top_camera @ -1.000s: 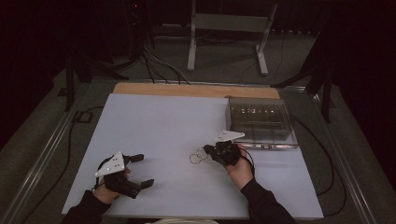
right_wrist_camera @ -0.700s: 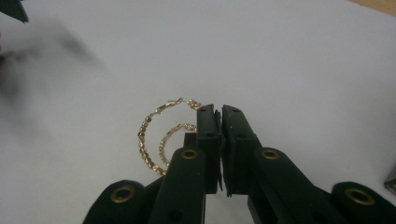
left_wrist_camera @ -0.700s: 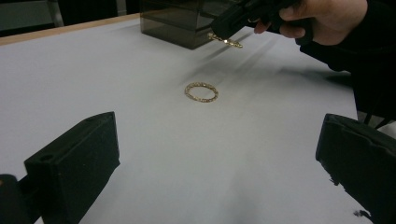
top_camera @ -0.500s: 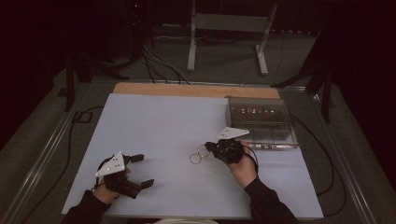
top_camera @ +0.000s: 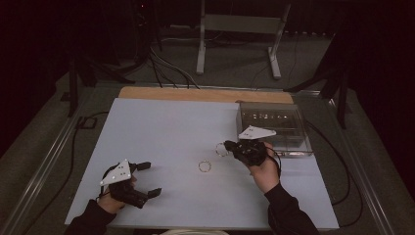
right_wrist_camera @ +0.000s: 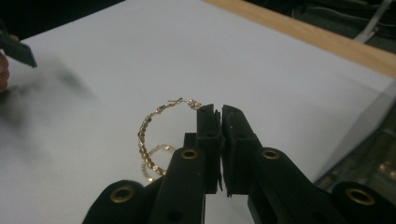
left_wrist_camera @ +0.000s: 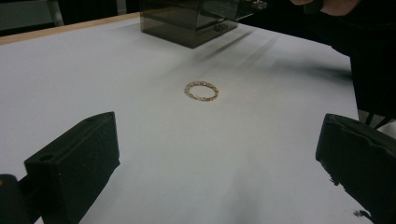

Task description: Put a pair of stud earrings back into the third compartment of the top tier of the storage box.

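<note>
A thin gold hoop (right_wrist_camera: 145,135) of small links hangs from my right gripper (right_wrist_camera: 220,116), whose jaws are shut on its edge near the clasp. In the high view that hoop (top_camera: 222,148) is held just above the white table, left of the right gripper (top_camera: 230,146). A second gold hoop (top_camera: 204,166) lies flat on the table a little lower left of it, and it also lies ahead of the left gripper (left_wrist_camera: 215,172) as a gold hoop (left_wrist_camera: 201,90). My left gripper (top_camera: 150,178) rests near the front left with its jaws wide apart and nothing between them.
A clear plastic box (top_camera: 274,127) stands at the right rear of the white table (top_camera: 161,127), close behind the right hand; the same clear box (left_wrist_camera: 191,21) lies beyond the hoop in the left gripper view. A wooden strip (top_camera: 195,94) borders the far edge. Cables run along both sides.
My right gripper has risen and shifted slightly right and away, lifting one hoop off the table and apart from the other, which stays where it lay. The left gripper has not moved.
</note>
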The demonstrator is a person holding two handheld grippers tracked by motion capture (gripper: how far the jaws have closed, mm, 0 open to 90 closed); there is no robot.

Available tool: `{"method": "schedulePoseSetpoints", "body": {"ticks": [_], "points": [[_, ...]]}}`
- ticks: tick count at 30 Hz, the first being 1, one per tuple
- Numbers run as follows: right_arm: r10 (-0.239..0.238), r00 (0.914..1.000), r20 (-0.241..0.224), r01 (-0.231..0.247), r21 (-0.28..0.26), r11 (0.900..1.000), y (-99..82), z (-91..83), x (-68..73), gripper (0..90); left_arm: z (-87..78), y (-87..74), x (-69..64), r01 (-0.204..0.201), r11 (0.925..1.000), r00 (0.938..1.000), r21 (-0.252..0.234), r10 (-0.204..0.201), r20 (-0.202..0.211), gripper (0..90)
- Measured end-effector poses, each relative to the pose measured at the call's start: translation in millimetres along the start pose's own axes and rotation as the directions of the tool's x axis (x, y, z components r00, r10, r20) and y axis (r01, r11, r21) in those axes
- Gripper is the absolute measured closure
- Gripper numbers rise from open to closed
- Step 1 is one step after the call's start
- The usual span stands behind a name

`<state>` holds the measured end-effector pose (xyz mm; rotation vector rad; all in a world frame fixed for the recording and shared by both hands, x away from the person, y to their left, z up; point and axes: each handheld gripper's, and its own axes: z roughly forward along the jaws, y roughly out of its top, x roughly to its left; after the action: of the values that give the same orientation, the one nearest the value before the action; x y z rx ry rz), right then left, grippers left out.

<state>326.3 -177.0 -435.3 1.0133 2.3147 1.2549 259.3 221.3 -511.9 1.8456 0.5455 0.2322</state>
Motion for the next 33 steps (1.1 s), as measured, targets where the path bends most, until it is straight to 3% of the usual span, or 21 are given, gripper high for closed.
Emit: {"method": "schedulePoseSetpoints", "body": {"ticks": [9, 17, 23, 33], "points": [[0.036, 0.9981, 0.049, -0.033, -0.044, 0.9985, 4.2, -18.6, -16.7, 86.9, 0.5, -0.2, -0.2, -0.001, 1.0, 1.0, 0.002, 0.001, -0.001, 0.5], [0.077, 0.9913, 0.107, -0.07, -0.069, 0.9952, 2.9, -33.8, -36.3, 86.9, 0.6, -0.1, -0.2, -0.001, 1.0, 1.0, 0.001, 0.001, -0.002, 0.5], [0.112, 0.9817, 0.154, -0.1, -0.084, 0.9914, 0.6, -45.1, -50.8, 86.8, 0.6, 0.0, -0.2, 0.001, 1.0, 1.0, -0.001, -0.001, -0.001, 0.5], [0.185, 0.9542, 0.235, -0.161, -0.115, 0.9801, -4.2, -64.6, -73.6, 86.8, 0.4, -0.2, -0.5, 0.0, 1.0, 1.0, 0.001, 0.0, -0.001, 0.5]]}}
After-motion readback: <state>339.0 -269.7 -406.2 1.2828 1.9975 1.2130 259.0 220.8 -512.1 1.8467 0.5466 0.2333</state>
